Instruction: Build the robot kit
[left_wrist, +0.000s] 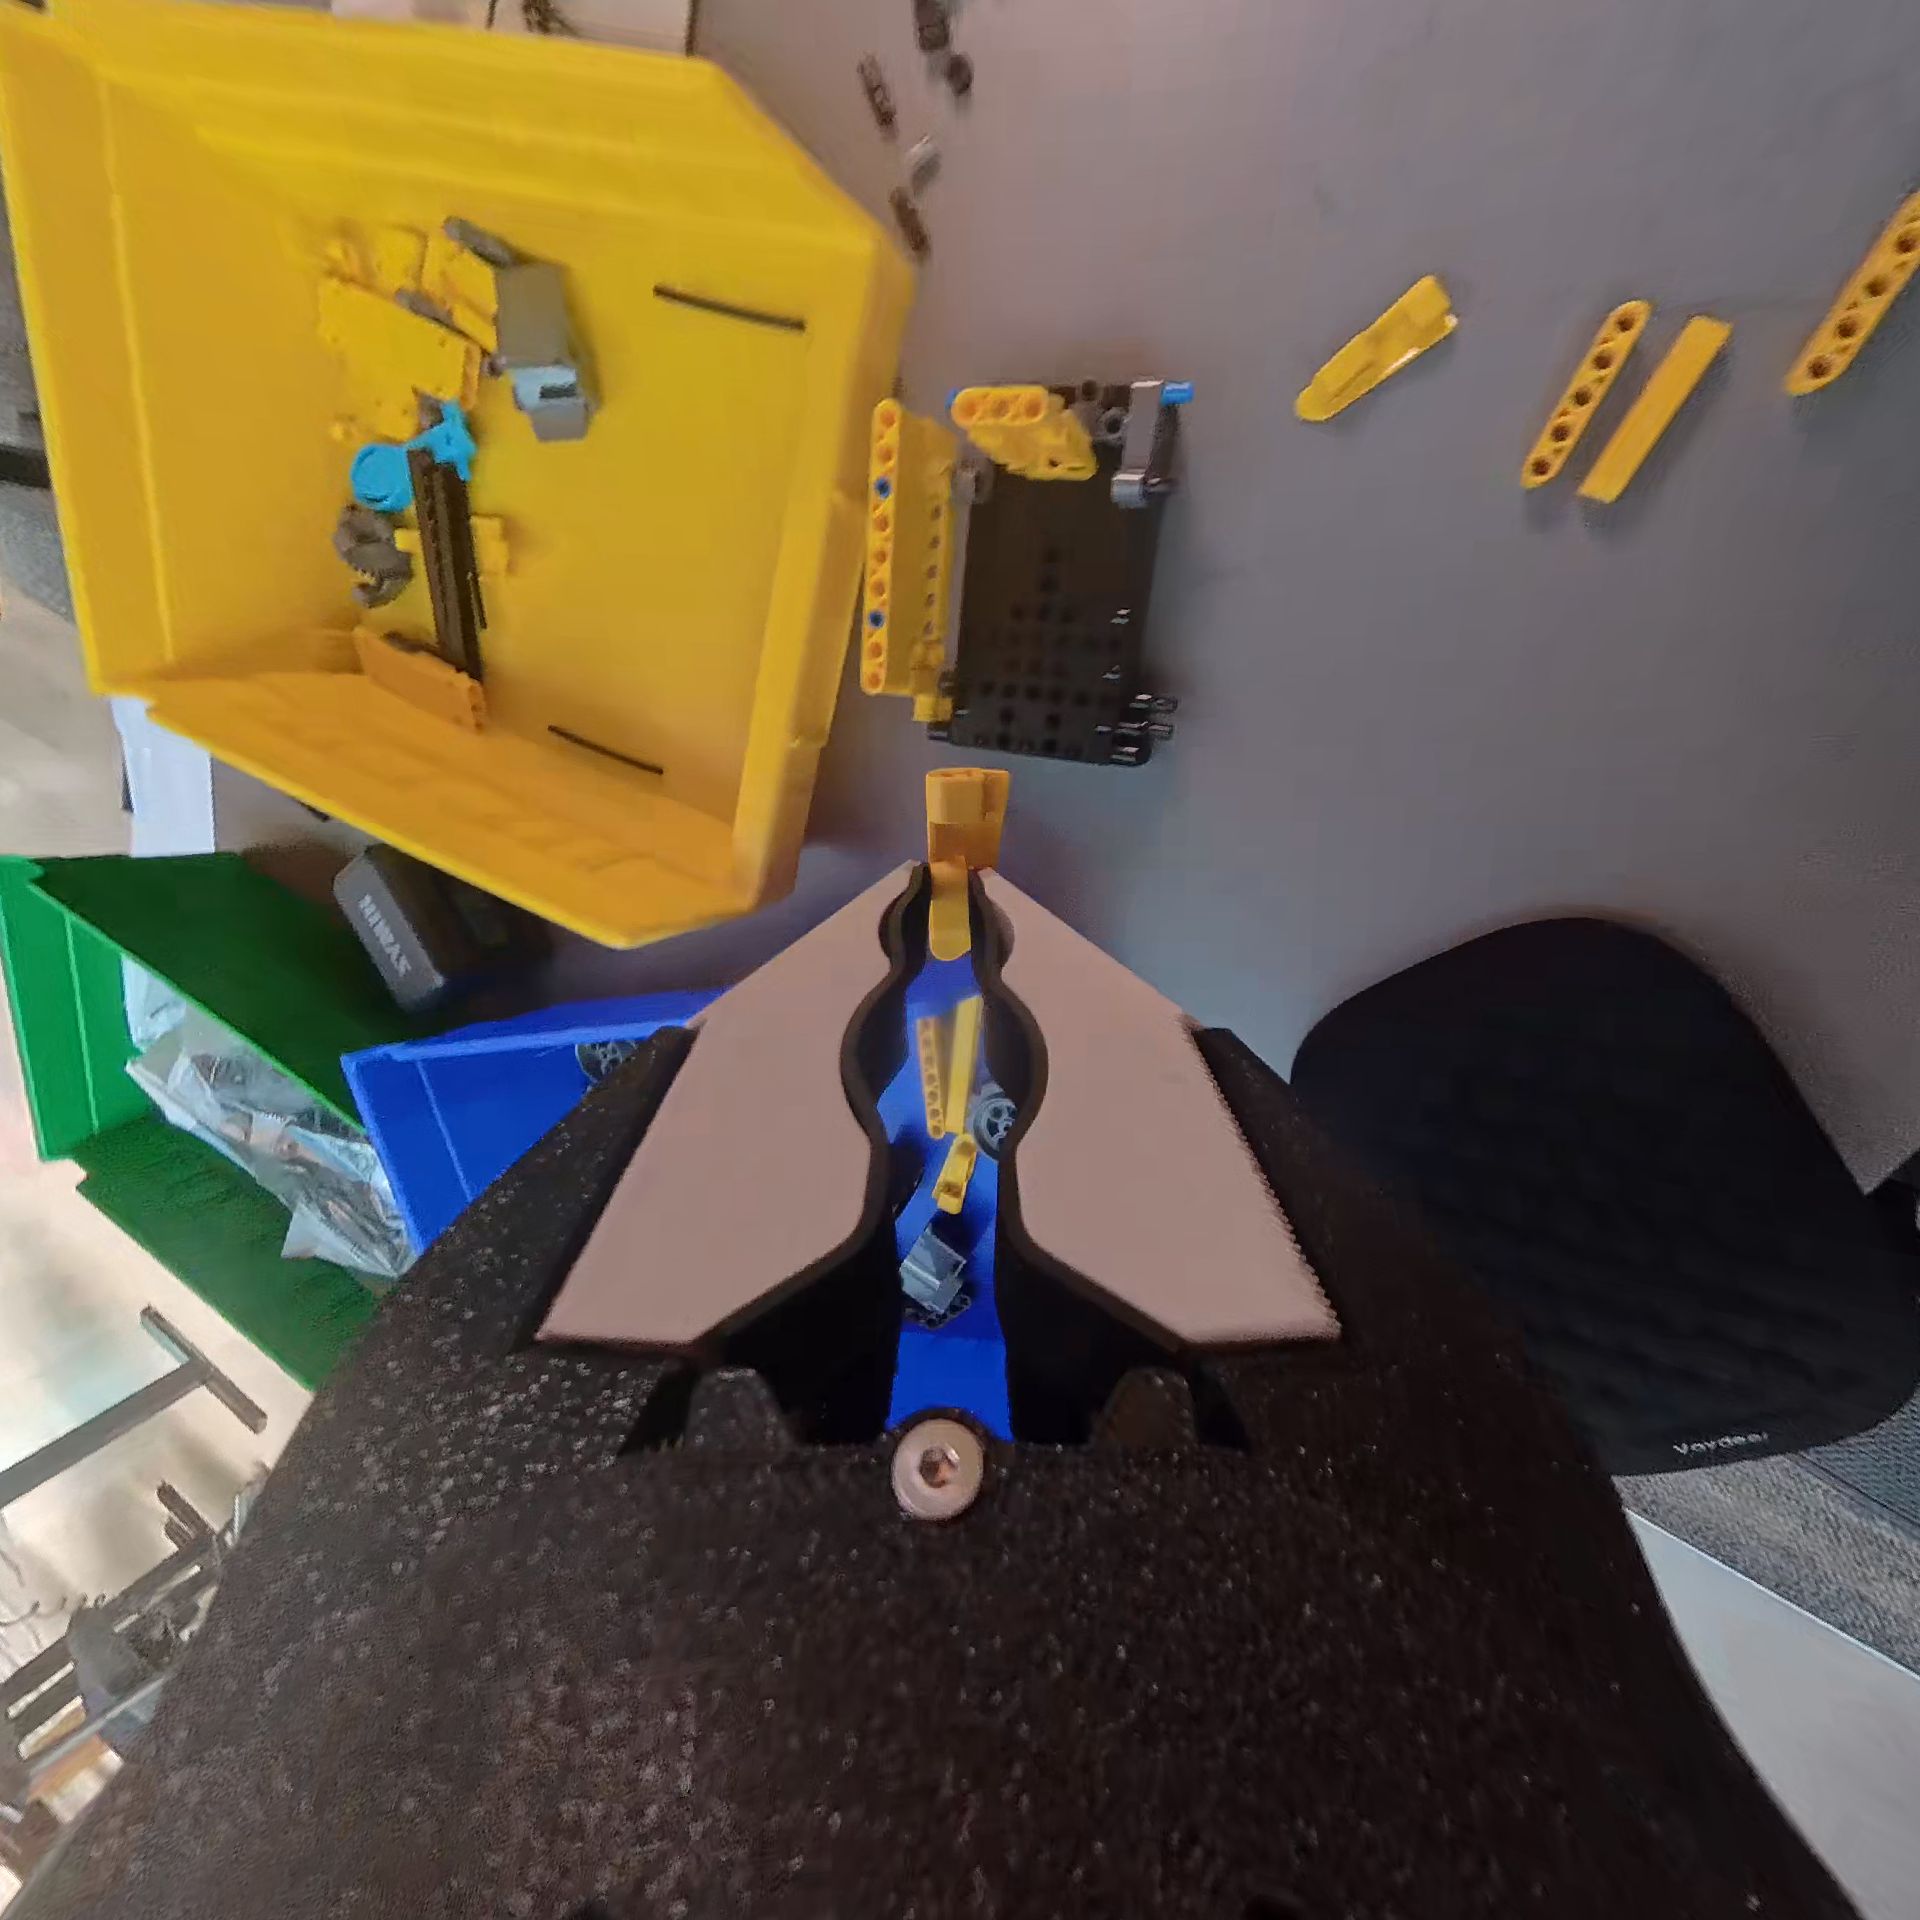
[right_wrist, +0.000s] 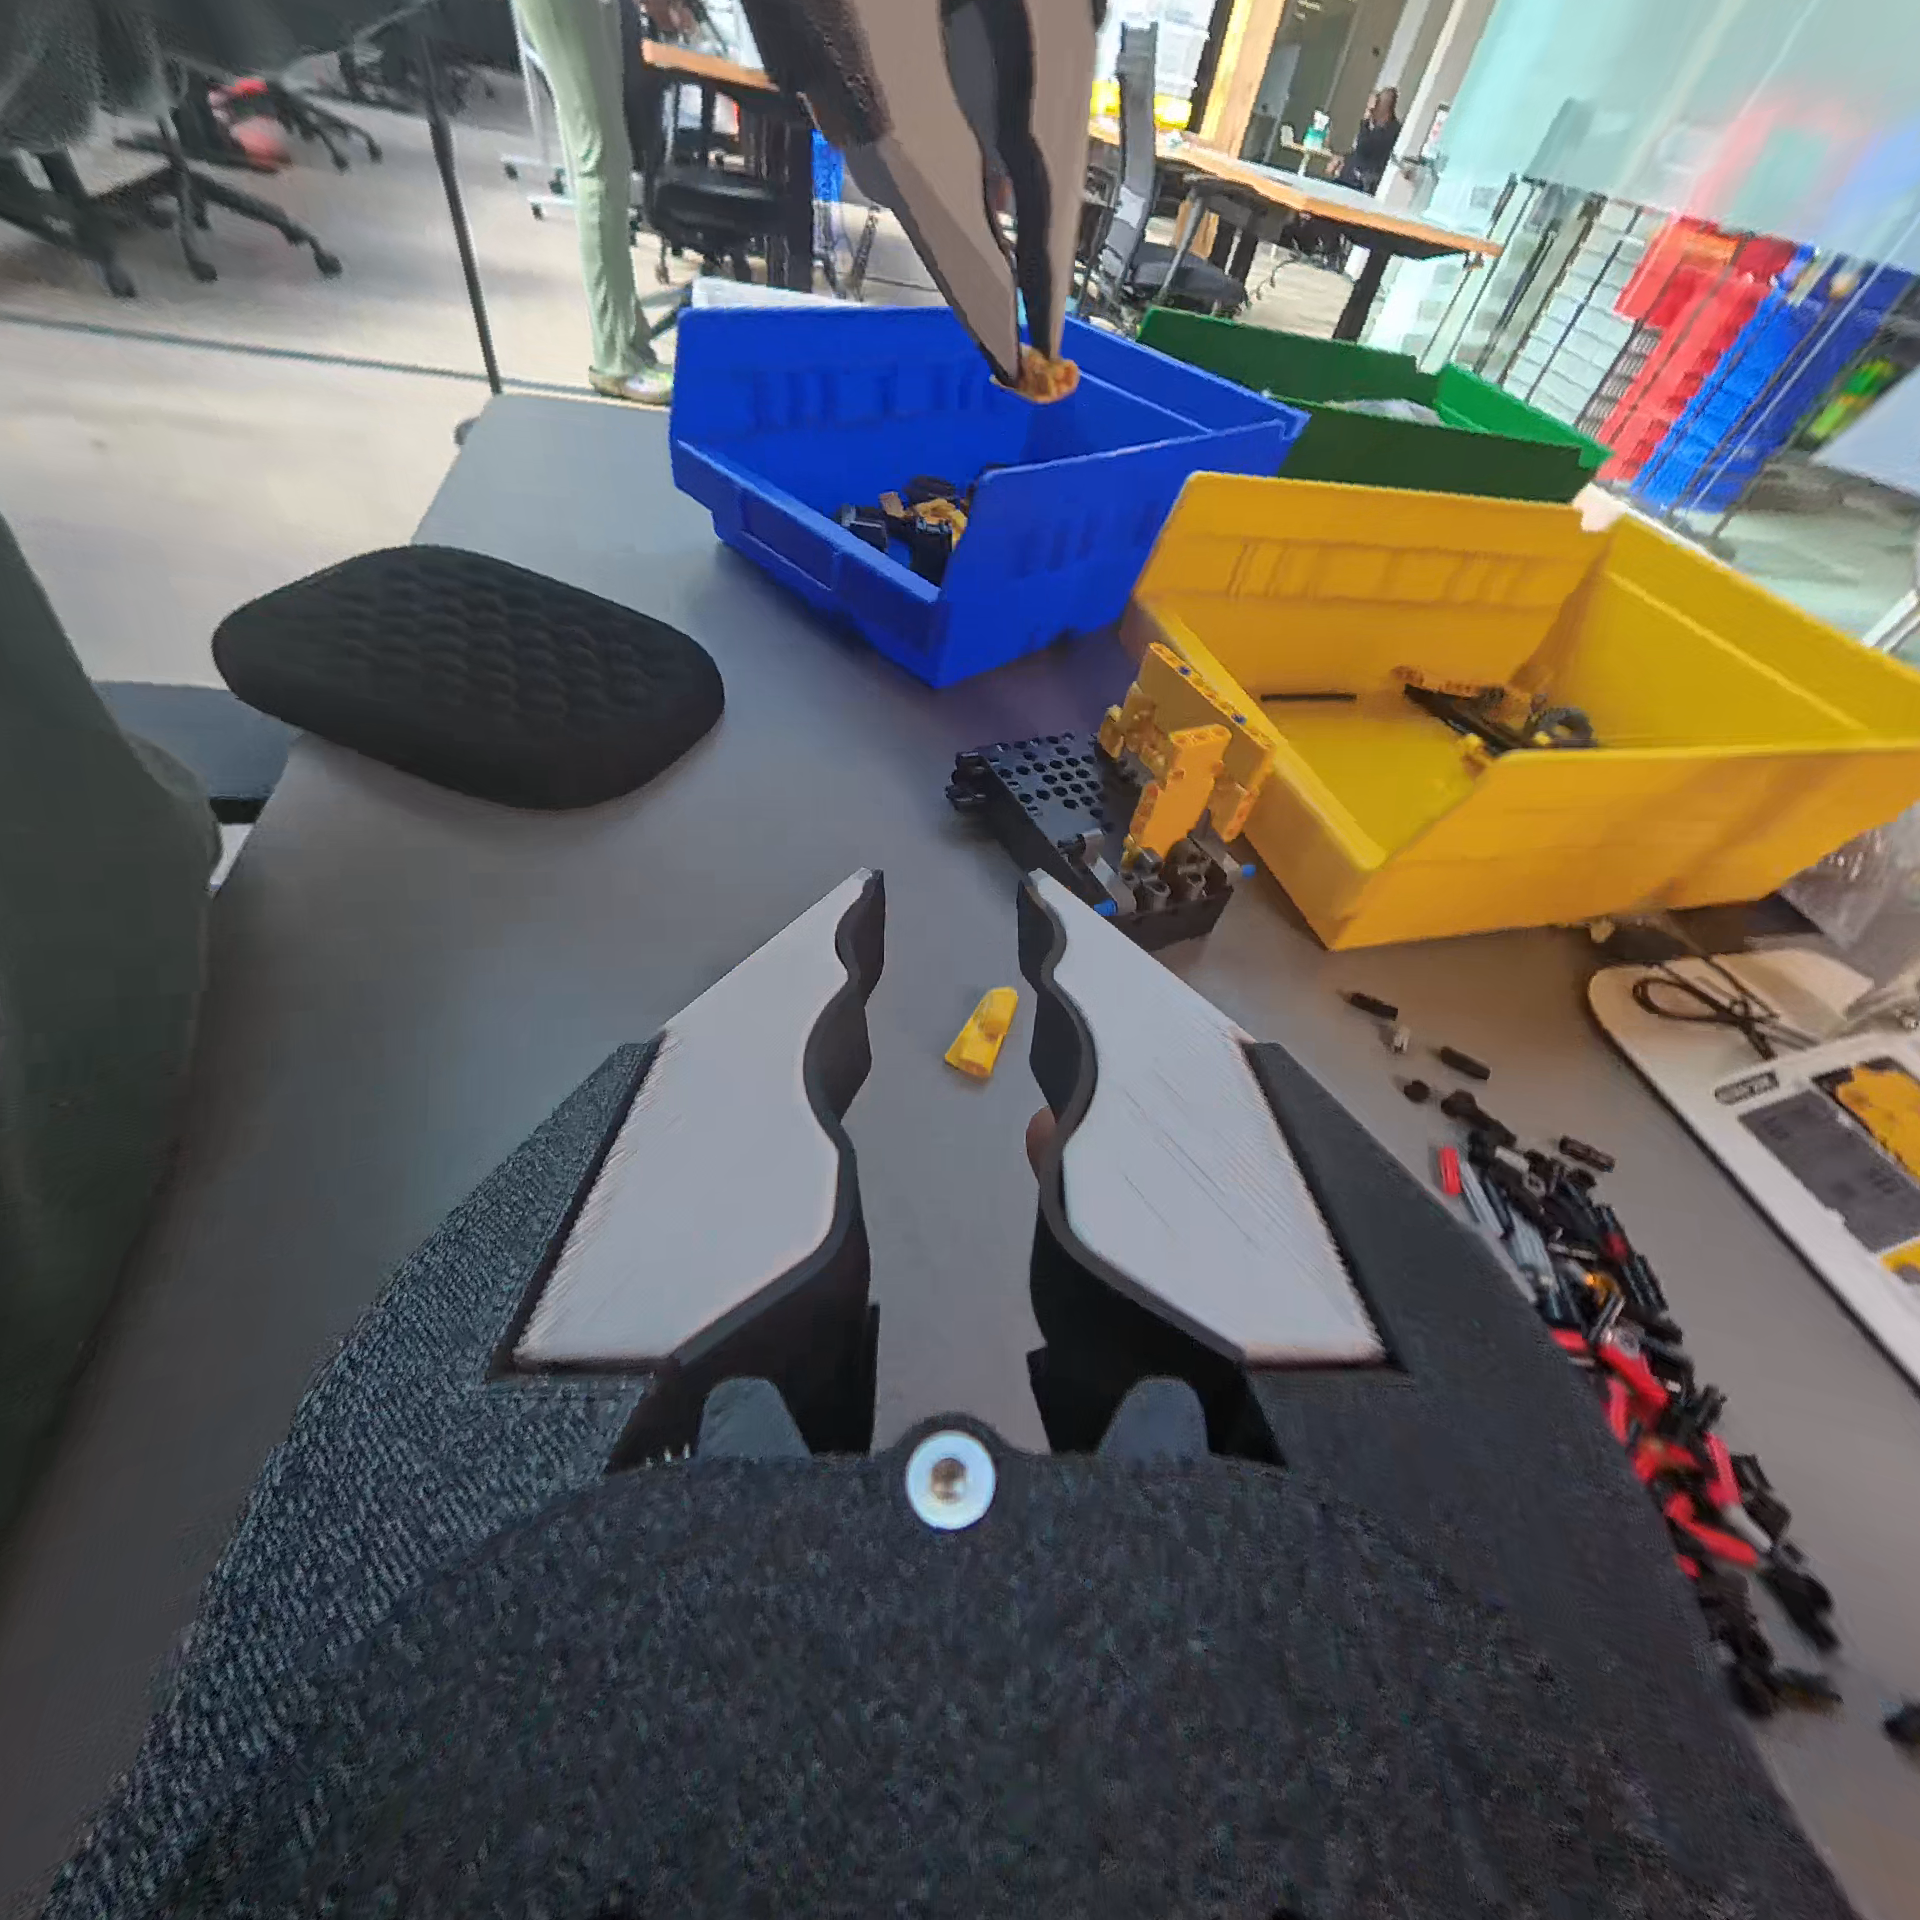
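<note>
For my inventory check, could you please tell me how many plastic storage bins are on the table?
3: the blue bin under the left tongs, the green bin behind it, and the yellow bin beside the black and yellow assembly. More may be out of view.

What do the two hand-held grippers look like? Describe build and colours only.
Both match. The left hand-held gripper and right hand-held gripper each have a black, rough-textured body, two pale grey wedge-shaped fingers with wavy black inner pads, and a silver screw at the centre. No cables, markings or sleeves show.
</note>
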